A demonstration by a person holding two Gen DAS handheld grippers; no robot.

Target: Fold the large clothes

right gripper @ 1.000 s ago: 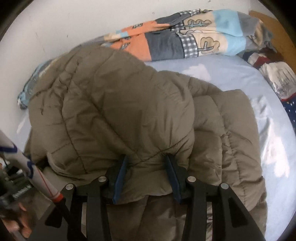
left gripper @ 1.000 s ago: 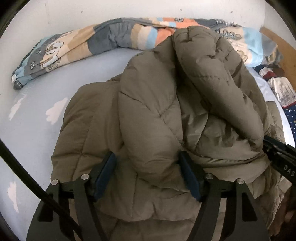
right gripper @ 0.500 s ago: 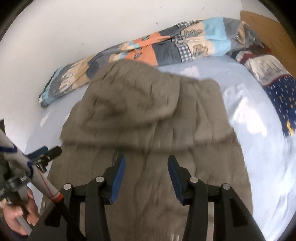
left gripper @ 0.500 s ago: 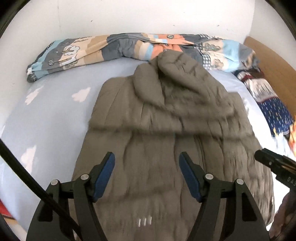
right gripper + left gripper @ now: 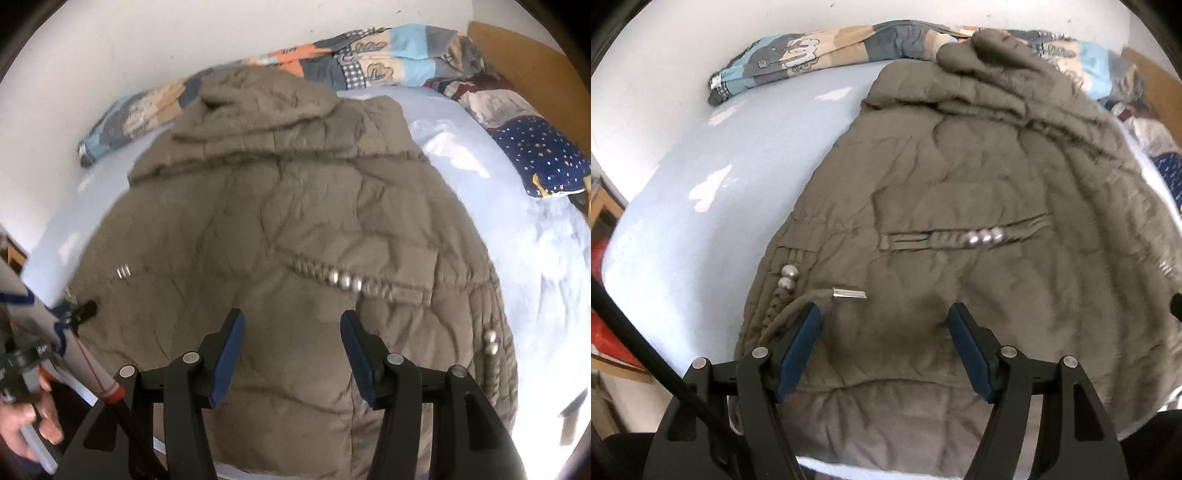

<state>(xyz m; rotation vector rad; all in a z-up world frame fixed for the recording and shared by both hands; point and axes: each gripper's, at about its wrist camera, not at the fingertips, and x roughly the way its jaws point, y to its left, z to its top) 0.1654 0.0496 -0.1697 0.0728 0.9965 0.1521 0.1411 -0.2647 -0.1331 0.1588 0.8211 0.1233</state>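
A bed [image 5: 713, 192] with a pale blue sheet fills both views; a brown padded coat [image 5: 295, 221] lies spread flat on it, hood [image 5: 258, 96] toward the wall and touching a rolled patchwork quilt [image 5: 388, 51]; a star-print pillow [image 5: 535, 155] sits at the far right; the left tongs [image 5: 884, 345] hang wide apart above the coat's lower part, holding nothing; the right tongs [image 5: 291, 350] are opening, nothing gripped between them; a metal-tipped drawcord [image 5: 846, 293] lies on the coat near the left tongs
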